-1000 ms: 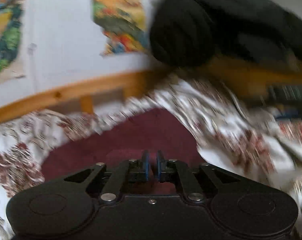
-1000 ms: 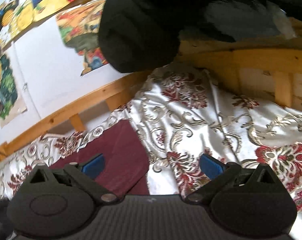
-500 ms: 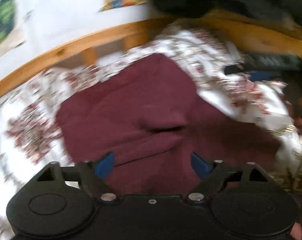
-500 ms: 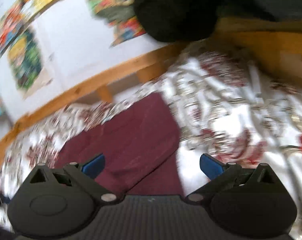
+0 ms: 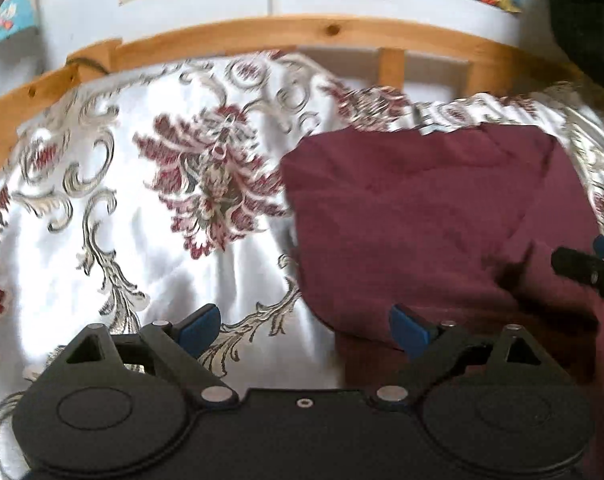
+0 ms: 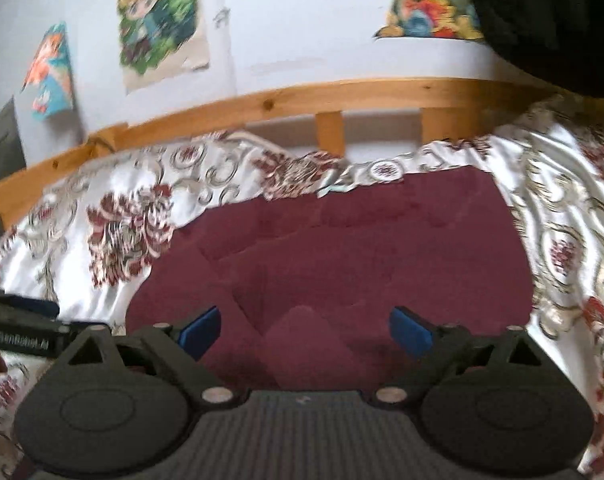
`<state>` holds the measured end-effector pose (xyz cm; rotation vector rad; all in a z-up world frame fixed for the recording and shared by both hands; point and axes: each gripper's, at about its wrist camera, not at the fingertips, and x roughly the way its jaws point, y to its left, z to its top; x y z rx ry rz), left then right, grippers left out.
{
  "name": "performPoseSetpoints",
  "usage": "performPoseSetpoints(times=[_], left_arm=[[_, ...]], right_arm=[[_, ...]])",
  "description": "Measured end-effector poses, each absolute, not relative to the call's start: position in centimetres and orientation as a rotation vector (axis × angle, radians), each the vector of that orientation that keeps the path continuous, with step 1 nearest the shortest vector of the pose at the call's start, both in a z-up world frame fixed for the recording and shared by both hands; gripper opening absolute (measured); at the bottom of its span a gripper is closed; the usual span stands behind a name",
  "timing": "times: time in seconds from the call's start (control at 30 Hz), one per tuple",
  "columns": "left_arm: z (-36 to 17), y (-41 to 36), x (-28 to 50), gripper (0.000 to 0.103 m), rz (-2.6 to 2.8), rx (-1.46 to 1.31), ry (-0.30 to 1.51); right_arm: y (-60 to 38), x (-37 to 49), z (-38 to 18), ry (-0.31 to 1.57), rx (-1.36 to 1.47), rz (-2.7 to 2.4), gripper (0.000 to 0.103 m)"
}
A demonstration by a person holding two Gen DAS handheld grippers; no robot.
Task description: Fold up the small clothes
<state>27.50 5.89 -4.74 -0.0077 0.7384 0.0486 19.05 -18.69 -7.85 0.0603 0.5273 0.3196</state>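
Right wrist: right hand-held gripper (image 6: 305, 330) closing, pads apart above maroon garment (image 6: 341, 248).

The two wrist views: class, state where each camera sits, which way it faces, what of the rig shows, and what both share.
Left wrist: on the left gripper, facing down over the floral bedspread; its open fingers show, plus the right gripper's tip.
Right wrist: on the right gripper, facing the maroon garment; open fingers show.
Shared: garment, bedspread, wooden rail.
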Motion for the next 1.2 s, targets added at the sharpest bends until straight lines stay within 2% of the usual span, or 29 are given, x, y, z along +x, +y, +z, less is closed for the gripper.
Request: performPoseSetpoints(times=[0.03,0.07,0.13,0.2,0.23,0.5,0.57,0.6,0.63,0.77,0.83,0.93,1.0,1.03,1.07,1.1,1.2], left_arm=[[-5.1,6.1,27.9,0.092,0.050,-0.024,0.746],[-5.4,6.3,28.3,0.092,0.053,-0.039,0.756],[-5.9,6.5,28.7,0.092,0.048,-0.054,0.773],[-6.2,6.7,29.0,0.092,0.048,-0.058,0.787],[-6.4,6.7,29.0,0.092,0.049,-0.059,0.792],[-6.5,7.3,28.9,0.092,0.048,-0.126,0.828],[-6.5,7.1,28.8,0.092,0.039,-0.136,0.840],[-6.4,6.9,28.7,0.092,0.033,-0.145,0.852],[-6.4,6.8,28.7,0.093,0.025,-0.153,0.862],[-6.3,6.1,28.3,0.095,-0.001,-0.161,0.872],[-6.5,5.8,28.3,0.095,-0.003,-0.143,0.877],[-7.0,5.9,28.6,0.095,0.004,-0.132,0.891],[-7.5,6.2,28.8,0.095,0.013,-0.136,0.905],[-7.8,6.3,29.0,0.095,0.023,-0.142,0.914],[-8.1,6.4,29.1,0.095,0.031,-0.146,0.922],[-8.4,6.4,29.2,0.095,0.034,-0.145,0.929],[-8.8,5.9,29.4,0.095,0.033,-0.095,0.939]], right_arm=[[-18.5,19.4,-8.2,0.537,0.045,0.316,0.067],[-18.2,19.5,-8.5,0.548,0.035,0.305,0.058],[-18.5,19.8,-9.1,0.578,0.040,0.295,0.021],[-19.3,19.6,-9.2,0.588,0.062,0.287,0.006],[-19.8,19.2,-8.9,0.582,0.074,0.271,0.003],[-24.9,10.9,-4.1,0.501,0.148,0.189,0.004],[-25.0,10.7,-4.2,0.521,0.134,0.180,0.015],[-25.0,11.1,-4.6,0.538,0.142,0.183,0.038],[-24.8,11.5,-5.0,0.546,0.150,0.187,0.054],[-22.4,14.4,-6.4,0.580,0.104,0.239,0.060],[-20.7,16.5,-7.0,0.573,0.055,0.264,0.069],[-18.7,18.9,-7.7,0.575,0.008,0.288,0.075],[-17.8,20.0,-8.4,0.592,0.001,0.307,0.074],[-17.7,20.4,-8.7,0.600,0.011,0.315,0.062],[-17.6,20.6,-9.0,0.611,0.025,0.320,0.045],[-17.8,20.7,-9.2,0.625,0.041,0.316,0.010],[-19.8,19.9,-8.9,0.628,0.091,0.258,0.008]])
